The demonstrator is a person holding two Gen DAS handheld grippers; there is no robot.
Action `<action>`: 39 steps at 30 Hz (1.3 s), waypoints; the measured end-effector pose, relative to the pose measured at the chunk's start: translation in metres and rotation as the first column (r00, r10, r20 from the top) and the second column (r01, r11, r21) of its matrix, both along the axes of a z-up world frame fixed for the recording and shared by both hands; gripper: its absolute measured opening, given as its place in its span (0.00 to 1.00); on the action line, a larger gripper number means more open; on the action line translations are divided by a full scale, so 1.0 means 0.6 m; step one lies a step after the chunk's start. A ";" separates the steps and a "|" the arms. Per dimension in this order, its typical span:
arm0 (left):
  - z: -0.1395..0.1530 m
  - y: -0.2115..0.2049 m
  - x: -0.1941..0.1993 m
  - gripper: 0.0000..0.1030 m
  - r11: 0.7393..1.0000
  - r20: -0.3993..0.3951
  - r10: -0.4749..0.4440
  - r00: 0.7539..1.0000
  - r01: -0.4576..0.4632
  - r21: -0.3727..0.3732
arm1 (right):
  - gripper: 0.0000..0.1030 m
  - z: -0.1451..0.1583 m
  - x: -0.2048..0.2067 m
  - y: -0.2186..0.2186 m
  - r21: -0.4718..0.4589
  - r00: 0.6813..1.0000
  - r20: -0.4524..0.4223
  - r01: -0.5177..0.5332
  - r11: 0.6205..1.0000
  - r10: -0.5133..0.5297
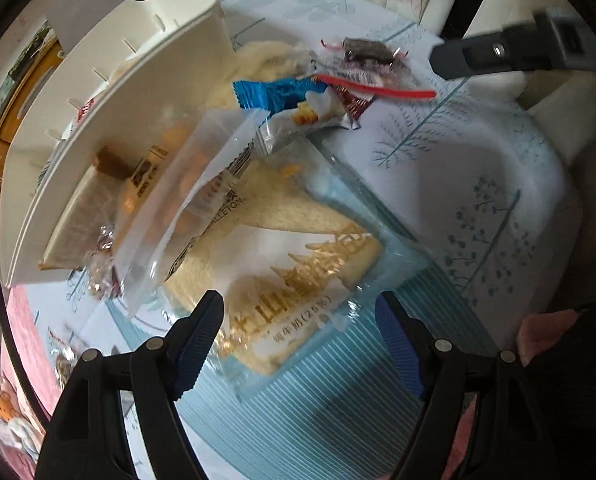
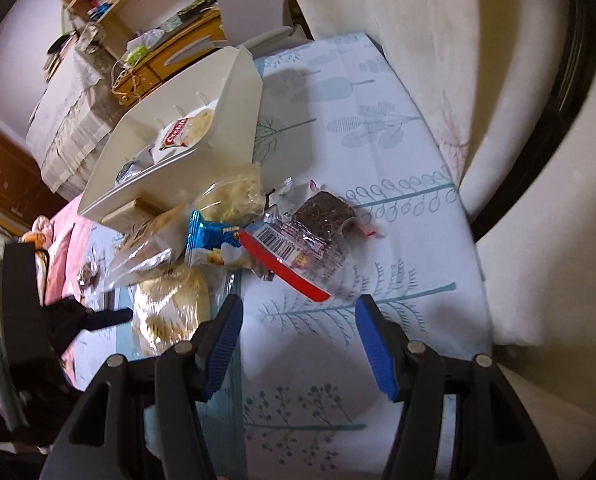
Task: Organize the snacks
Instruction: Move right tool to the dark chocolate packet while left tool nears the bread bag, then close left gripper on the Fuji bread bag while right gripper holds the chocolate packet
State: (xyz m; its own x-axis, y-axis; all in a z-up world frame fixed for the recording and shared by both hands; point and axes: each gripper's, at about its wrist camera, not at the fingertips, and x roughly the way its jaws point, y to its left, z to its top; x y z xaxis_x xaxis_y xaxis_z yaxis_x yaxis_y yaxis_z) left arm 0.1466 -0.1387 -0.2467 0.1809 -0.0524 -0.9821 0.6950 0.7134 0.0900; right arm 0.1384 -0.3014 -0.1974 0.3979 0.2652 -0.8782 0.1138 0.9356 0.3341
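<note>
My left gripper (image 1: 298, 344) is open, its jaws on either side of the near corner of a clear-wrapped sandwich bread pack (image 1: 298, 248) with gold lettering, on the table. A white plastic bin (image 1: 109, 120) lies behind it with a clear bagged pastry (image 1: 193, 200) leaning at its mouth. A blue wrapper (image 1: 273, 94), a red-striped packet (image 1: 378, 90) and a dark seed bar (image 1: 368, 54) lie beyond. My right gripper (image 2: 298, 344) is open and empty above the tablecloth, short of the red-striped packet (image 2: 293, 264), the seed bar (image 2: 326, 210) and the blue wrapper (image 2: 213, 232). The bin (image 2: 177, 148) holds several snack packs.
The table wears a white and teal leaf-print cloth (image 2: 378, 152). Cream chair backs (image 2: 438, 60) stand at the far side. A wooden shelf unit (image 2: 145, 40) and a covered table (image 2: 65, 112) are behind the bin. Small wrapped candies (image 1: 101, 256) lie by the bin's near end.
</note>
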 end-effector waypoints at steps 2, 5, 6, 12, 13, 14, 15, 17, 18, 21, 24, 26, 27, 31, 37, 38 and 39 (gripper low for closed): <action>-0.005 -0.001 0.004 0.79 1.000 0.015 -0.015 1.000 0.015 0.003 | 0.57 -0.012 0.013 -0.001 0.022 0.999 -0.023 0.025 0.999 -0.025; -0.011 -0.005 0.008 0.85 0.999 0.062 -0.051 0.997 0.050 0.011 | 0.57 -0.027 0.033 -0.002 0.047 0.997 -0.053 0.063 0.997 -0.060; -0.013 -0.007 0.008 0.87 0.998 0.080 -0.065 0.995 0.064 0.014 | 0.57 -0.032 0.038 -0.002 0.055 0.996 -0.061 0.075 0.996 -0.072; -0.028 -0.016 0.021 1.00 0.992 0.111 -0.124 0.986 0.125 -0.001 | 0.57 -0.050 0.075 -0.010 0.079 0.985 -0.097 0.152 0.985 -0.144; -0.032 -0.017 0.024 1.00 0.991 0.104 -0.134 0.986 0.136 -0.010 | 0.57 -0.051 0.082 -0.012 0.080 0.982 -0.102 0.167 0.983 -0.159; -0.035 -0.017 0.028 1.00 0.990 0.094 -0.139 0.986 0.142 -0.021 | 0.57 -0.052 0.086 -0.013 0.077 0.980 -0.106 0.178 0.981 -0.169; -0.036 -0.017 0.032 1.00 0.989 0.093 -0.141 0.986 0.144 -0.032 | 0.57 -0.052 0.090 -0.014 0.072 0.977 -0.110 0.189 0.979 -0.181; -0.038 -0.019 0.032 1.00 0.987 0.094 -0.146 0.985 0.151 -0.047 | 0.57 -0.053 0.096 -0.017 0.056 0.973 -0.113 0.210 0.976 -0.202; -0.038 -0.019 0.032 1.00 0.986 0.096 -0.153 0.984 0.158 -0.052 | 0.57 -0.053 0.099 -0.019 0.049 0.970 -0.114 0.222 0.974 -0.215; -0.038 -0.017 0.036 1.00 0.982 0.105 -0.168 0.980 0.176 -0.069 | 0.57 -0.061 0.110 -0.024 0.055 0.960 -0.140 0.252 0.966 -0.242; -0.034 -0.015 0.033 1.00 0.977 0.111 -0.182 0.977 0.193 -0.089 | 0.57 -0.068 0.121 -0.022 0.051 0.953 -0.166 0.266 0.963 -0.255; -0.042 -0.009 0.033 1.00 0.973 0.120 -0.197 0.973 0.209 -0.099 | 0.57 -0.069 0.129 -0.018 0.033 0.949 -0.175 0.272 0.962 -0.262; -0.043 -0.007 0.034 1.00 0.971 0.125 -0.204 0.971 0.217 -0.102 | 0.57 -0.071 0.133 -0.017 0.024 0.947 -0.180 0.275 0.961 -0.266; -0.041 -0.003 0.029 1.00 0.971 0.134 -0.206 0.969 0.220 -0.097 | 0.57 -0.074 0.145 -0.011 -0.005 0.939 -0.197 0.288 0.958 -0.283; -0.042 -0.007 0.036 1.00 0.966 0.124 -0.216 0.968 0.231 -0.120 | 0.57 -0.083 0.153 -0.010 -0.035 0.927 -0.220 0.304 0.952 -0.304; -0.042 -0.006 0.038 1.00 0.964 0.125 -0.220 0.968 0.235 -0.127 | 0.57 -0.084 0.154 -0.011 -0.038 0.925 -0.222 0.307 0.951 -0.308; -0.043 -0.006 0.039 1.00 0.961 0.127 -0.224 0.966 0.241 -0.135 | 0.57 -0.085 0.154 -0.011 -0.041 0.924 -0.223 0.310 0.950 -0.311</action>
State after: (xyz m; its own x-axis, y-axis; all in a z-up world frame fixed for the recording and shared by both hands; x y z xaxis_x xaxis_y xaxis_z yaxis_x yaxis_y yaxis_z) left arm 0.1700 -0.1420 -0.2723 0.2521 -0.2490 -0.9351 0.8350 0.5444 0.0801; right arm 0.2310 -0.3079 -0.2487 0.2523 0.1555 -0.9551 0.4703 0.8429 0.2615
